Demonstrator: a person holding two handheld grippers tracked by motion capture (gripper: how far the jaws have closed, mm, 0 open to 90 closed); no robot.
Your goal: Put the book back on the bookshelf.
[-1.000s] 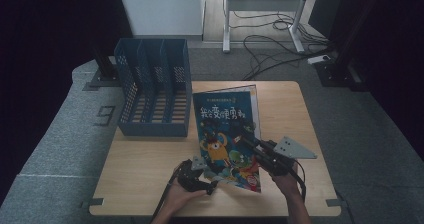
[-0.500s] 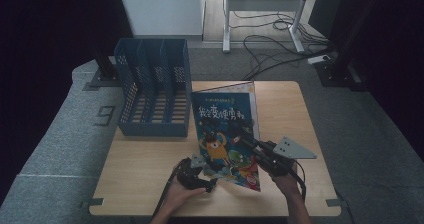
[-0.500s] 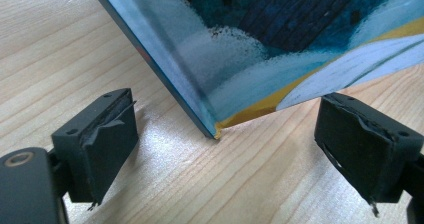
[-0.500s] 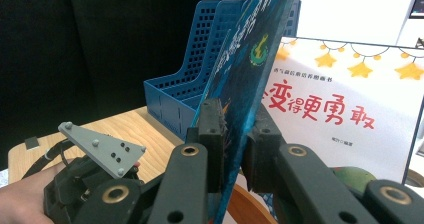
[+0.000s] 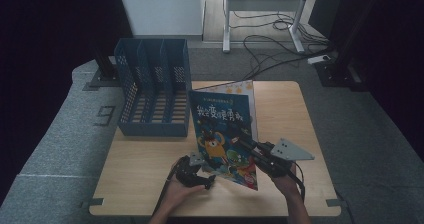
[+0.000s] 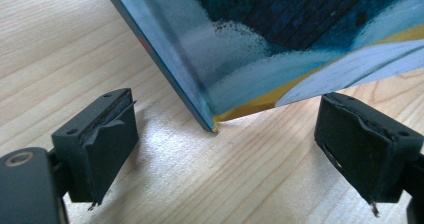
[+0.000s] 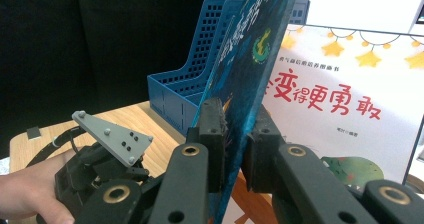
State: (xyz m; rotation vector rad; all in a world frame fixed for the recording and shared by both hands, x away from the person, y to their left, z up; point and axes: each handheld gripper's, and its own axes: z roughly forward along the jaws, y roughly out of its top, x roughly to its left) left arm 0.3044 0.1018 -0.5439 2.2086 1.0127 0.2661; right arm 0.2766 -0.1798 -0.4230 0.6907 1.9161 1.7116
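book [image 5: 225, 126] stands right of file rack [image 5: 152, 91] (touching).

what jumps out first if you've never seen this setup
The colourful picture book tilted up off the table at mid-front, clamped in the right gripper. Its lower corner rests on the wood between the open fingers of the left gripper. Behind it to the left stands a blue file rack.

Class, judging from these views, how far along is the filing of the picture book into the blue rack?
Done: the right gripper has clamped the dark-covered book and lifted it. In hand: its lower corner hangs between the open left gripper jaws. Left: slotting it into the blue file rack; another book lies beneath.
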